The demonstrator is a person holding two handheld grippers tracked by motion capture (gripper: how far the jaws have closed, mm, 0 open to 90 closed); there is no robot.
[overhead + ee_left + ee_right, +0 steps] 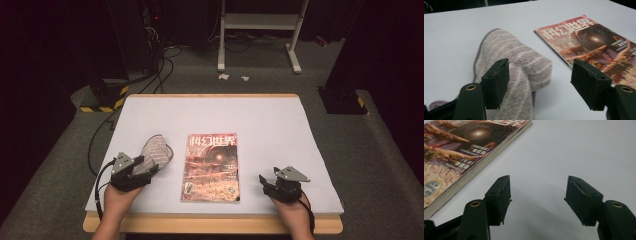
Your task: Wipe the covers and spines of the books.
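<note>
A magazine (211,167) with a red and orange cover lies flat in the middle of the white table (260,120). Left of it lies a fuzzy mauve sock (156,152) with pale stripes. My left gripper (134,172) sits at the sock's near end with its jaws open; in the left gripper view (540,83) the sock (516,62) lies between and beyond the jaws, under the left one, and the magazine (594,40) runs past the right one. My right gripper (272,182) rests open on bare table right of the magazine (456,152), nothing between its jaws (537,197).
The table's wooden front edge (210,222) runs just below both hands. Beyond the far edge are a white metal stand (260,30), cables (160,65) on the grey floor and black-and-yellow striped feet (105,102).
</note>
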